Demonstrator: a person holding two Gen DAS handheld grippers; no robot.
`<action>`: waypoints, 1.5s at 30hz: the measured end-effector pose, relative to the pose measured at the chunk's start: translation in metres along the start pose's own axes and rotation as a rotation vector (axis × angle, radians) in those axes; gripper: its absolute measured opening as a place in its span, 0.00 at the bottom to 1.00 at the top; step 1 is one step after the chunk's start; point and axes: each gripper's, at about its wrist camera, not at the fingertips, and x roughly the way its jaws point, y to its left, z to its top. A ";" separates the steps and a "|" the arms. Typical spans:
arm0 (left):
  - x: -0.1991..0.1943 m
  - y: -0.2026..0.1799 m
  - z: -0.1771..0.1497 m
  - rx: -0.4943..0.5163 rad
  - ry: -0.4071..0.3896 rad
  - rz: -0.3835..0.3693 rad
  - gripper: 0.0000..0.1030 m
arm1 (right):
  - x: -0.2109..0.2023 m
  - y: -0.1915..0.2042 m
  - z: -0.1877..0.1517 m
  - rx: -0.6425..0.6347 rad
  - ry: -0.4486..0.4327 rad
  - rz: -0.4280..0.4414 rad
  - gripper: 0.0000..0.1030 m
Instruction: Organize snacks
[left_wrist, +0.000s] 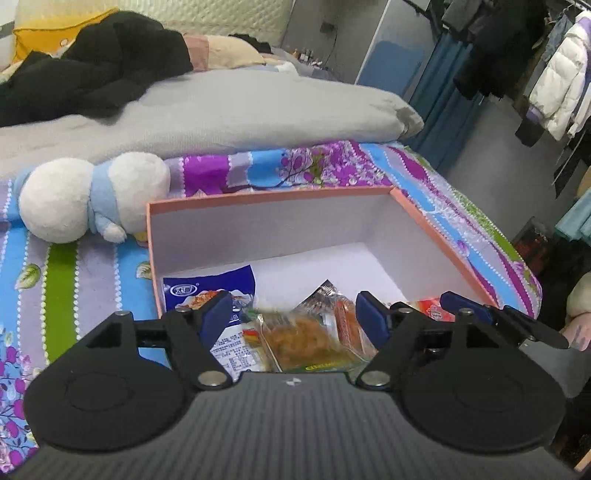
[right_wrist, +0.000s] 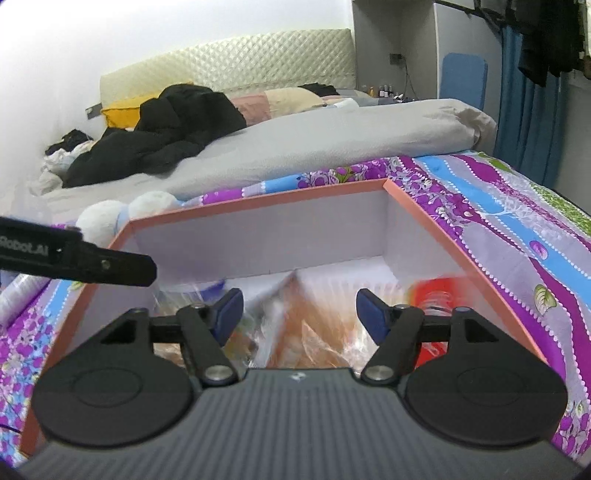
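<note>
Pink box: pink-rimmed white cardboard box (left_wrist: 436, 236) on the floral bedsheet (left_wrist: 92, 280).
Snacks: clear-wrapped orange snack packets (left_wrist: 314, 332) lying inside the box.
Left claw (left_wrist: 297, 314): spread, nothing pinched.
Right claw (right_wrist: 299, 310): spread, nothing pinched, over the snacks.

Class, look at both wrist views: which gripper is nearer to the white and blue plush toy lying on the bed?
Left. The left gripper hangs over the box's left part, toward the white and blue plush toy lying outside that wall. The right gripper is farther right.
</note>
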 end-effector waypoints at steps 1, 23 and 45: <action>-0.008 -0.001 0.000 0.005 -0.011 -0.001 0.76 | -0.004 0.001 0.001 -0.002 -0.005 0.000 0.67; -0.200 -0.041 -0.049 0.080 -0.226 -0.031 0.78 | -0.169 0.046 0.001 -0.013 -0.218 0.020 0.67; -0.296 -0.048 -0.136 0.078 -0.194 0.000 0.78 | -0.255 0.065 -0.054 0.044 -0.170 0.021 0.67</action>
